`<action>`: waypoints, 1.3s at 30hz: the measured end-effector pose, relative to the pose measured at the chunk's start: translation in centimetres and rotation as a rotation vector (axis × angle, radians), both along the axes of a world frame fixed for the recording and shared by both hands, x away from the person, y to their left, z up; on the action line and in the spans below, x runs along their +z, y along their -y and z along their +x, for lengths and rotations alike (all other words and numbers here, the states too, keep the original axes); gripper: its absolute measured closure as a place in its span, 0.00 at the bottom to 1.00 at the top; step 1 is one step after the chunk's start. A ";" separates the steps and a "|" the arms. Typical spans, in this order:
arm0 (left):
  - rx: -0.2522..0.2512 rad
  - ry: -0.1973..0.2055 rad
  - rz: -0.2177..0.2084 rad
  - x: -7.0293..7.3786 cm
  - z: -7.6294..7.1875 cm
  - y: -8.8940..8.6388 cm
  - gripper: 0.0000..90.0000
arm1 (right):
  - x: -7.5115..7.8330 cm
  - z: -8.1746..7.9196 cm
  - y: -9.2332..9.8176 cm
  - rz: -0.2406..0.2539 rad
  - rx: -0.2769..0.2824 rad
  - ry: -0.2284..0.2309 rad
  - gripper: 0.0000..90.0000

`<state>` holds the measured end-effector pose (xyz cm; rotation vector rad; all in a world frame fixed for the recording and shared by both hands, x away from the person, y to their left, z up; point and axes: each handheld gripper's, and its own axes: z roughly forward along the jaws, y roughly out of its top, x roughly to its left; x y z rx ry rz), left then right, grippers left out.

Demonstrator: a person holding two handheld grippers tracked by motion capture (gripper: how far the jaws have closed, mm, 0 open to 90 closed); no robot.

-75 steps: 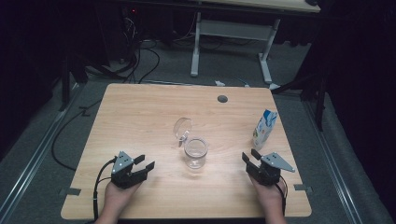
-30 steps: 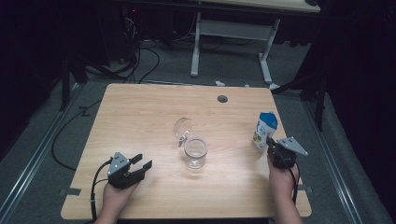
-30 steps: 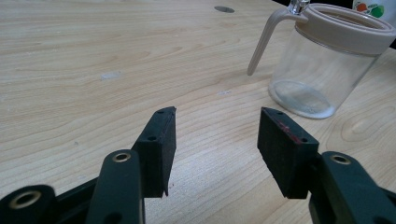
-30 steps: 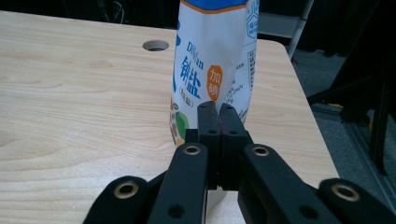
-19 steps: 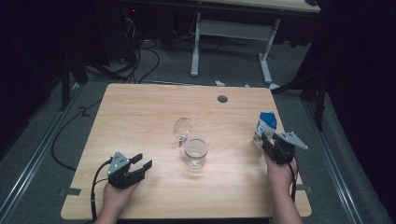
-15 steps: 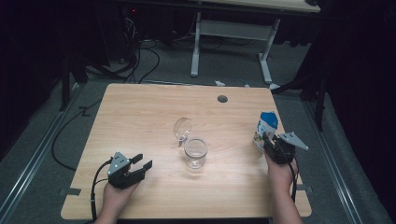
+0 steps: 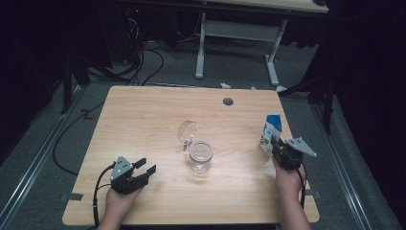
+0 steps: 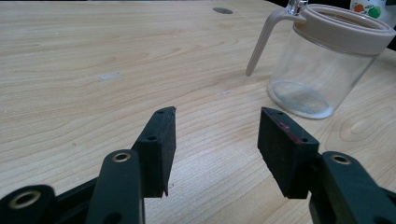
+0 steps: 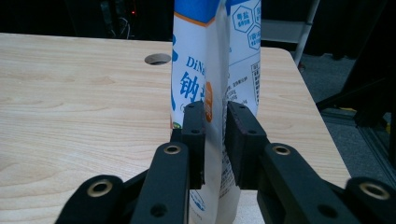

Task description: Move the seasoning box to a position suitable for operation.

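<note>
A light wooden table (image 7: pixel 143 120) fills the middle of the frame, with a round hole (image 7: pixel 228 101) near its far edge. Grey floor (image 7: pixel 43 158) surrounds it. Black cables (image 7: pixel 143 62) lie at upper left; a white desk frame (image 7: pixel 239 33) stands at top centre. The surroundings are dark.

One table (image 7: pixel 143 120) carries one clear jug (image 7: pixel 199 156) at its middle and one carton (image 7: pixel 271 134) at the right. Two grippers: one near left (image 7: pixel 142 173), one near right (image 7: pixel 277 148).
</note>
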<state>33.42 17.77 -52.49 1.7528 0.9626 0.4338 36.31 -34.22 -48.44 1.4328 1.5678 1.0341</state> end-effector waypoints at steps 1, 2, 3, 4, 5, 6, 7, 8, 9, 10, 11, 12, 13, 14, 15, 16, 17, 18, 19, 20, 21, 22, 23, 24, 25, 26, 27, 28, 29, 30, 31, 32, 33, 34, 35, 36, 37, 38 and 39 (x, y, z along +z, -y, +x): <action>0.000 0.000 -0.001 0.0 0.0 0.0 0.52 | 0.0 0.0 0.0 0.001 -0.001 0.000 0.86; 0.000 0.001 -0.001 0.0 0.0 0.0 0.52 | -0.1 0.0 0.0 0.004 0.000 0.001 0.88; 0.000 0.002 -0.002 0.0 0.0 0.0 0.52 | -0.1 0.0 0.0 0.003 0.004 0.001 0.88; 0.000 0.003 -0.001 0.0 0.0 0.0 0.52 | -0.1 0.0 0.0 0.002 0.004 0.002 0.88; 0.001 0.003 -0.002 0.0 0.0 0.0 0.52 | -0.2 0.0 0.1 0.017 0.005 0.001 0.86; 0.000 0.002 -0.002 0.0 0.0 0.0 0.52 | -0.2 0.0 0.2 0.029 0.008 -0.006 0.85; 0.001 0.001 -0.002 0.0 0.0 0.0 0.52 | -0.3 0.0 0.2 0.033 0.009 -0.007 0.83; 0.000 0.001 -0.001 -0.1 0.0 0.0 0.52 | -0.5 0.0 0.2 0.030 0.007 -0.009 0.82; -0.001 0.001 -0.001 -0.1 0.0 0.0 0.52 | -0.6 -0.1 0.2 0.022 0.005 -0.005 0.84; -0.001 0.001 0.000 -0.1 0.0 0.0 0.52 | -0.6 -0.2 0.3 0.013 0.010 -0.001 0.87; -0.002 0.001 0.001 -0.1 0.0 0.0 0.52 | -0.6 -0.3 0.2 0.006 0.010 0.004 0.91; -0.002 0.000 0.002 -0.1 0.0 0.0 0.52 | -0.5 -0.4 0.2 -0.003 0.003 0.013 0.94; -0.002 0.001 0.001 -0.1 0.0 0.0 0.52 | -0.4 -0.5 0.2 -0.005 0.008 0.020 0.96; -0.001 0.002 -0.001 -0.1 0.0 0.1 0.52 | -0.3 -0.5 0.1 -0.012 0.013 0.018 0.96; -0.001 0.002 -0.002 -0.1 0.0 0.1 0.52 | -0.3 -0.5 0.1 -0.019 0.016 0.015 0.97; -0.001 0.003 -0.003 -0.1 0.0 0.1 0.52 | -0.2 -0.4 0.1 -0.022 0.015 0.011 0.97; -0.002 0.002 -0.003 -0.1 0.0 0.0 0.52 | -0.2 -0.4 0.1 -0.019 0.020 0.007 0.98; -0.002 0.002 -0.004 -0.1 0.0 0.0 0.52 | -0.2 -0.3 0.1 -0.019 0.019 0.006 0.99; -0.002 0.002 -0.004 -0.1 0.0 0.0 0.52 | -0.2 -0.3 0.1 -0.023 0.020 0.006 1.00; -0.002 0.002 -0.004 -0.1 0.0 0.0 0.52 | -0.2 -0.3 0.1 -0.022 0.025 0.005 1.00; -0.002 0.004 -0.004 -0.1 0.0 0.0 0.52 | -0.2 -0.3 0.1 -0.020 0.023 0.003 1.00; -0.002 0.004 -0.004 -0.1 0.0 0.0 0.52 | -0.2 -0.3 0.1 -0.016 0.026 -0.002 1.00; -0.002 0.003 -0.004 -0.1 0.0 0.1 0.52 | -0.2 -0.3 0.1 -0.016 0.026 -0.002 1.00; -0.003 0.002 -0.005 -0.1 0.0 0.1 0.52 | -0.2 -0.2 0.2 -0.014 0.030 -0.001 1.00; -0.004 0.002 -0.005 -0.1 0.0 0.1 0.52 | -0.1 -0.2 0.3 -0.004 0.034 -0.006 1.00; -0.005 0.003 -0.005 -0.1 0.0 0.1 0.52 | -0.1 -0.2 0.4 0.005 0.040 -0.010 1.00; -0.006 0.004 -0.004 -0.1 -0.1 0.1 0.52 | 0.0 -0.1 0.5 0.004 0.044 -0.015 1.00; -0.008 0.006 -0.004 -0.1 -0.1 0.1 0.52 | 0.1 0.0 0.5 -0.003 0.049 -0.018 1.00; -0.010 0.009 -0.005 -0.1 -0.1 0.1 0.52 | 0.2 0.0 0.5 0.000 0.063 -0.027 1.00; -0.010 0.014 -0.008 -0.1 -0.1 0.1 0.52 | 0.3 0.0 0.5 0.000 0.066 -0.034 1.00; -0.010 0.017 -0.009 0.0 -0.1 0.1 0.52 | 0.4 0.1 0.5 0.001 0.070 -0.040 1.00; -0.010 0.019 -0.009 0.0 -0.1 0.1 0.51 | 0.5 0.2 0.5 0.004 0.078 -0.042 1.00; -0.011 0.021 -0.012 0.0 -0.1 0.0 0.51 | 0.5 0.2 0.4 0.007 0.082 -0.044 1.00; -0.013 0.024 -0.014 0.0 -0.2 0.0 0.51 | 0.6 0.2 0.3 0.000 0.085 -0.044 1.00; -0.014 0.026 -0.015 0.0 -0.2 0.0 0.51 | 0.7 0.1 0.3 -0.008 0.088 -0.046 1.00; -0.015 0.027 -0.016 0.0 -0.2 0.0 0.51 | 0.8 0.1 0.2 -0.009 0.092 -0.046 1.00; -0.017 0.028 -0.017 0.0 -0.2 0.0 0.51 | 1.0 0.0 0.2 0.001 0.097 -0.052 1.00; -0.018 0.027 -0.016 0.0 -0.2 0.0 0.51 | 1.1 -0.1 0.1 0.000 0.102 -0.055 1.00; -0.019 0.026 -0.014 0.0 -0.2 0.0 0.51 | 1.3 -0.2 0.0 -0.004 0.107 -0.059 1.00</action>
